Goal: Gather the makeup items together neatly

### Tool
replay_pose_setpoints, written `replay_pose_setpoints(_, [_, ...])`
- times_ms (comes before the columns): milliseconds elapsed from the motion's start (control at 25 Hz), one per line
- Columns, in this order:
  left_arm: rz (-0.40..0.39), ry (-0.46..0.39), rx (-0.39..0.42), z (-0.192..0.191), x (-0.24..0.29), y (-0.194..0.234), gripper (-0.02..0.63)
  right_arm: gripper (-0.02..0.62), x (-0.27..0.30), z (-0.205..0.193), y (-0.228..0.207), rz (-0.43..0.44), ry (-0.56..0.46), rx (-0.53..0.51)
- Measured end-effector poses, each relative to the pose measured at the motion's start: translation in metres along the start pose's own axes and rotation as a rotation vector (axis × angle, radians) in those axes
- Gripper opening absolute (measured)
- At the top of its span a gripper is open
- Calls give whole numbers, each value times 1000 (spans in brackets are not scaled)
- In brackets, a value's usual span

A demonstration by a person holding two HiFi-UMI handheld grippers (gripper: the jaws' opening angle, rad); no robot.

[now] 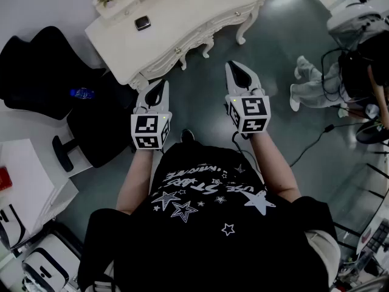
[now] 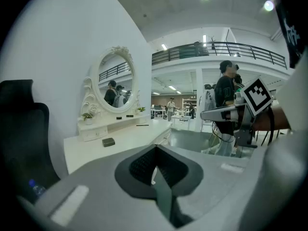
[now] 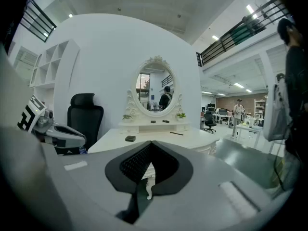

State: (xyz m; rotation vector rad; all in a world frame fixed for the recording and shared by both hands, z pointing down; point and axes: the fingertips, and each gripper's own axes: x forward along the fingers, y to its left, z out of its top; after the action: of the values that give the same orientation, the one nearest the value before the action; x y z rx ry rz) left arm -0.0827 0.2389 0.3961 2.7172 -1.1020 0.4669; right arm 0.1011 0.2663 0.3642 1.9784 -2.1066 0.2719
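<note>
A white dressing table (image 1: pixel 182 26) stands ahead of me with a small dark compact (image 1: pixel 142 22) lying on its top. The compact also shows in the left gripper view (image 2: pixel 109 141) and in the right gripper view (image 3: pixel 130 138). A thin dark pencil (image 3: pixel 176 133) lies further along the top, and small dark items (image 3: pixel 165 121) sit on the shelf under the oval mirror (image 3: pixel 155 93). My left gripper (image 1: pixel 159 84) and right gripper (image 1: pixel 234 66) hover side by side short of the table. Both are shut with nothing between their fingers.
A black office chair (image 1: pixel 36 66) stands left of the table, with a blue-capped bottle (image 1: pixel 81 93) on its seat. Another person (image 1: pixel 316 81) and floor cables (image 1: pixel 316 142) are at the right. White boxes (image 1: pixel 27 175) sit at the lower left.
</note>
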Motion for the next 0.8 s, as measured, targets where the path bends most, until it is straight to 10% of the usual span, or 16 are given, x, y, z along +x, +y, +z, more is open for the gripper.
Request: replay_pose_setpoints(800, [-5,17,-67,-13,21,40,0,26,39,-3,2,-25,3,69])
